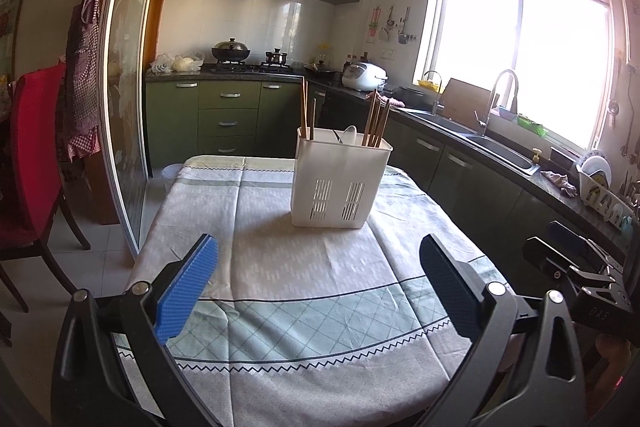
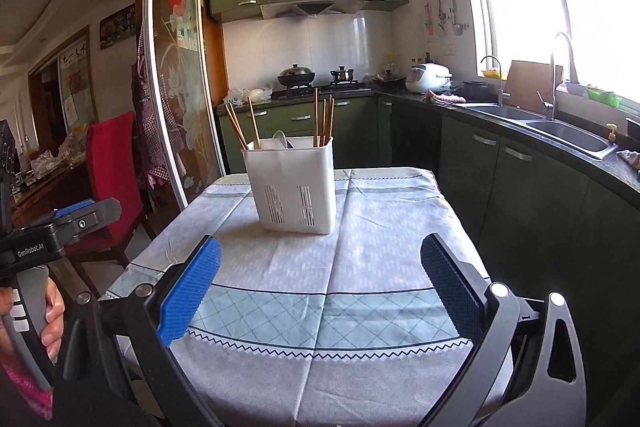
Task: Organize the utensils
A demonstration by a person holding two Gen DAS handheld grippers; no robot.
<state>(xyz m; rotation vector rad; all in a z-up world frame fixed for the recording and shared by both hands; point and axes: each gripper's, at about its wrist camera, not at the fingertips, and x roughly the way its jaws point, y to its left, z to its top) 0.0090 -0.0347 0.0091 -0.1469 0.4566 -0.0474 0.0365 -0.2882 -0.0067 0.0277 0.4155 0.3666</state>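
A white plastic utensil holder (image 1: 340, 183) stands upright on the far half of the cloth-covered table (image 1: 280, 267). It holds several wooden chopsticks (image 1: 376, 123) at its left and right ends and a white spoon (image 1: 348, 135) in the middle. It also shows in the right wrist view (image 2: 292, 187), with chopsticks (image 2: 324, 123) and the spoon (image 2: 280, 141) inside. My left gripper (image 1: 318, 291) is open and empty, well short of the holder. My right gripper (image 2: 320, 291) is open and empty too, over the near table.
A red chair (image 1: 32, 155) stands left of the table beside a sliding glass door (image 1: 124, 99). A dark counter with sinks (image 1: 496, 151) runs along the right. The right gripper body (image 1: 580, 267) shows at the right of the left wrist view.
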